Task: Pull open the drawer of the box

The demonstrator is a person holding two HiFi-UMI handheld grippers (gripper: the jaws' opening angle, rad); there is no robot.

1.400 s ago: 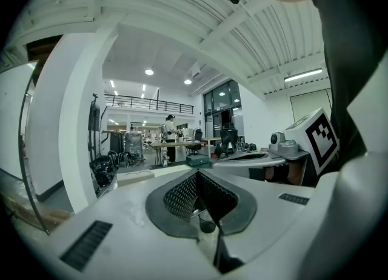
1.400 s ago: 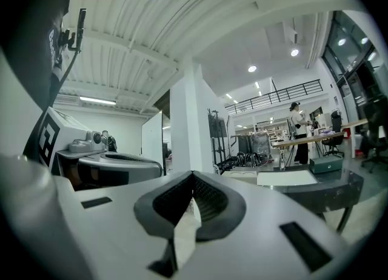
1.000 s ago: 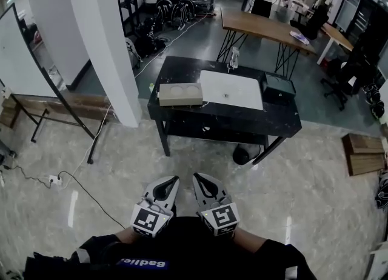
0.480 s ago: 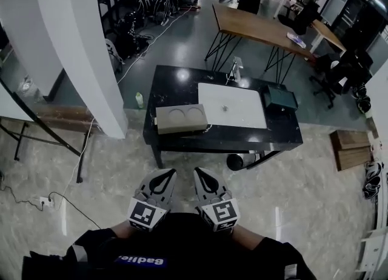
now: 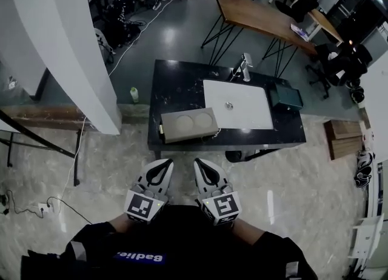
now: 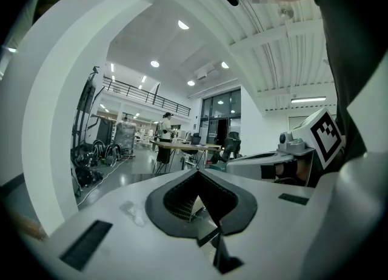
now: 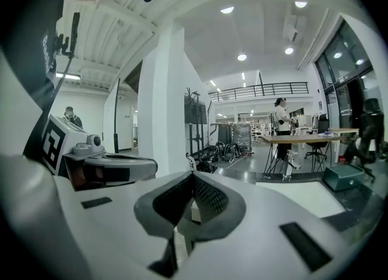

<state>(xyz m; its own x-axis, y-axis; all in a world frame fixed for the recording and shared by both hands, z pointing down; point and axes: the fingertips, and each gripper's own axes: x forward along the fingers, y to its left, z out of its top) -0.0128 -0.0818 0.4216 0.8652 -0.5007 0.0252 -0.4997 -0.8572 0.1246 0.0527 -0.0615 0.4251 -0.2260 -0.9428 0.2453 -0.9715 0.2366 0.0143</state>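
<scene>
A grey box (image 5: 189, 125) with two round recesses in its top lies at the near left edge of a black table (image 5: 173, 88). Which side holds the drawer I cannot tell from here. Both grippers are held side by side close to my body, over the floor short of the table. The left gripper (image 5: 166, 162) is shut and empty, its jaws meeting at the tip (image 6: 197, 172). Beside it, the right gripper (image 5: 198, 162) is also shut with nothing in it (image 7: 193, 173). Neither gripper touches the box.
A white mat (image 5: 236, 104) and a small dark teal case (image 5: 286, 97) also lie on the table, with a metal stand (image 5: 245, 66) at its far edge. A white pillar (image 5: 66, 48) rises at the left. Wooden boards (image 5: 342, 138) lie right; a wooden desk (image 5: 260, 15) stands beyond.
The table and box have come nearer to me in the head view, and the pillar has slid left. Both grippers stay shut, side by side at my body.
</scene>
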